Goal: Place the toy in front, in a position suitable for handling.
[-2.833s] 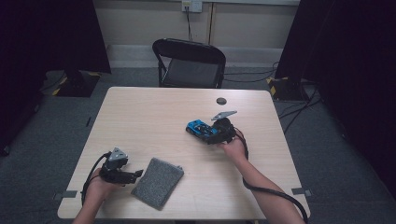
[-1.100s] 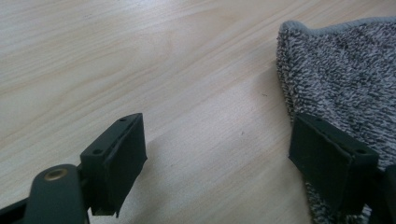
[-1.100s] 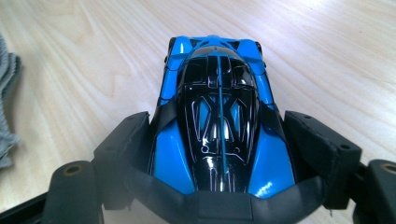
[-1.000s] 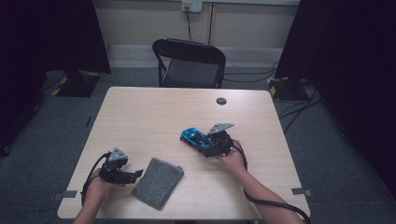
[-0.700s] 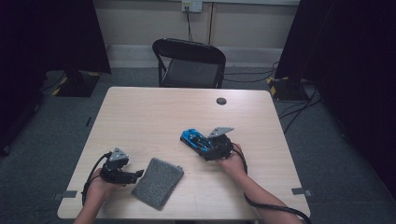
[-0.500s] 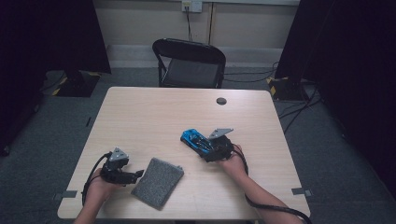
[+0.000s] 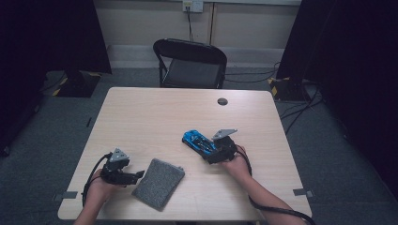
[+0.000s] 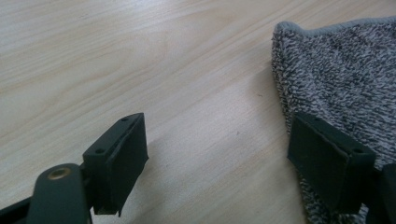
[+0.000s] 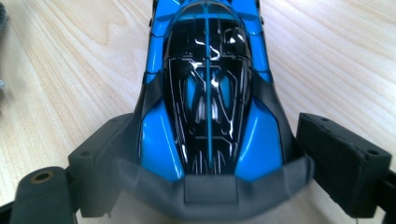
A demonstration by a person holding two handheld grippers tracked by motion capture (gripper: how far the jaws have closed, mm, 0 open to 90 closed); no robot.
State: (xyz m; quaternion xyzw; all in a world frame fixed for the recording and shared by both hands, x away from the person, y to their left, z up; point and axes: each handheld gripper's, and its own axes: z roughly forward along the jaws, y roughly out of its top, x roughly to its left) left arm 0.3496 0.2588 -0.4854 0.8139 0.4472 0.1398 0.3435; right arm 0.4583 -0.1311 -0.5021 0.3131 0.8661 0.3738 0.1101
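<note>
Blue toy car (image 9: pixel 208 93) with glossy black roof and grey rear bumper, right gripper (image 9: pixel 210 163) jaws around it, apparently not clamped, left gripper (image 8: pixel 224 158) spread wide beside grey cloth (image 8: pixel 345 79)

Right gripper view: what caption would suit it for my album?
Black tongs spread around the tail of a blue toy car on a wooden table.

— What is seen of the table (image 7: pixel 155 117)?
— A pale wood-grain top is shown, squared off, with a folding chair set behind its far edge.

— What is laid on it?
— A grey towel (image 7: pixel 158 182) is spread near the front edge, a blue toy car (image 7: pixel 198 141) is placed right of centre, and a small dark disc (image 7: pixel 222 101) is found near the far edge.
</note>
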